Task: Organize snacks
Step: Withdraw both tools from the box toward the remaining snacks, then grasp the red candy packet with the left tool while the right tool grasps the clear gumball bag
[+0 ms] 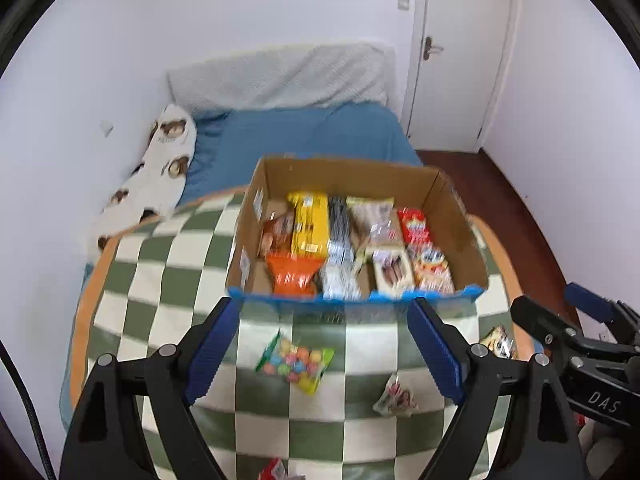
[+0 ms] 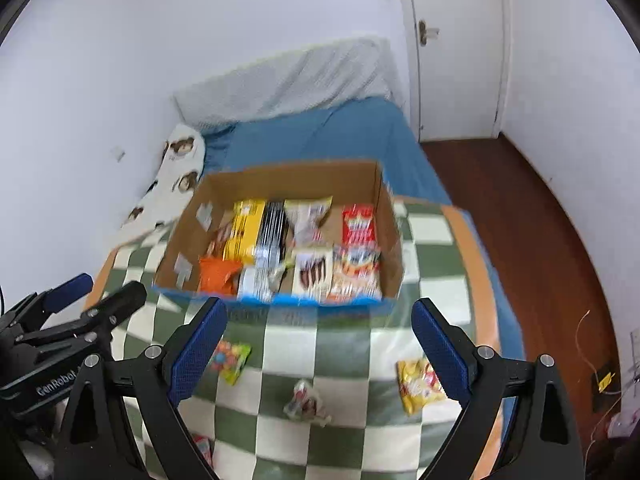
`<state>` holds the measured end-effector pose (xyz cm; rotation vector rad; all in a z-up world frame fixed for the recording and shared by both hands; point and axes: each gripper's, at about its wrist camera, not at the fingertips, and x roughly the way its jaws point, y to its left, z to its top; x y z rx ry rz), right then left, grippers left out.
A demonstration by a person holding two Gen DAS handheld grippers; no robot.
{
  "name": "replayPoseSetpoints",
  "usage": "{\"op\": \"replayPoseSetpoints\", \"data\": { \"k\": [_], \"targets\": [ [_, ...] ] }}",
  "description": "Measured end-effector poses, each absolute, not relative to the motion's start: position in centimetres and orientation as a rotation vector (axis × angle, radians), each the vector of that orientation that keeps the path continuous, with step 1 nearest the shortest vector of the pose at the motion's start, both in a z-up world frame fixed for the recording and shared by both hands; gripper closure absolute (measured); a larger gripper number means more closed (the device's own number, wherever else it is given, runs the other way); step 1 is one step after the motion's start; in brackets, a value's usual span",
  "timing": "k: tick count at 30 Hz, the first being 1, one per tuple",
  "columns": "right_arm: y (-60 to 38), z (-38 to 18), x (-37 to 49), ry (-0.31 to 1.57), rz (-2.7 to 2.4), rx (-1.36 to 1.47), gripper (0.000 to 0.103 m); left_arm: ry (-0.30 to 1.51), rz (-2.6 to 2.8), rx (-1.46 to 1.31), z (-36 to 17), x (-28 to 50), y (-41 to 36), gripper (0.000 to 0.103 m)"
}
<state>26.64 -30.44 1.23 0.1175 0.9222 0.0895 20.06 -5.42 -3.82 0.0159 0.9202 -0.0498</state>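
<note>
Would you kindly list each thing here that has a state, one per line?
Left claw: open, empty.
Right claw: open, empty.
Cardboard box: open-topped, upright, partly filled with snacks.
Candy bag: loose on the blanket, outside the box.
Yellow packet: loose, outside the box.
Door: closed.

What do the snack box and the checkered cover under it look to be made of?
The snack box looks like corrugated cardboard: matte brown walls, and a blue printed front edge. The checkered cover looks like soft woven or quilted fabric, green and cream with an orange border; it drapes over the bed edge. Blur hides finer texture.
</note>
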Motion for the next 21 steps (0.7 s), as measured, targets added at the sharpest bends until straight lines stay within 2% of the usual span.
{"op": "replayPoseSetpoints", "data": {
  "k": [6,7,9,10,20,21],
  "targets": [
    [-29.2,-6.2,25.7,1.13,0.192,0.166,0.008,1.112,0.078,-0.049,-10.5,17.8,-1.5,0.017],
    [-28.7,-7.3,25.7,1.155,0.215,0.174,0.011,1.154,0.096,-0.074,-11.9,17.3,-0.6,0.017],
    [-27.4,-9.7,25.5,1.205,0.28,0.189,0.031,1.249,0.127,-0.145,-14.9,15.9,1.5,0.017],
    [-26.6,-11.1,25.6,1.239,0.316,0.192,0.046,1.285,0.144,-0.175,-16.1,15.1,2.4,0.017],
    [-21.9,-18.1,26.1,1.398,0.423,0.181,0.046,1.608,0.191,-0.453,-27.9,9.6,5.6,0.017],
    [-21.5,-18.5,26.3,1.405,0.429,0.171,0.046,1.616,0.191,-0.459,-28.9,9.7,5.4,0.021]
  ]
}}
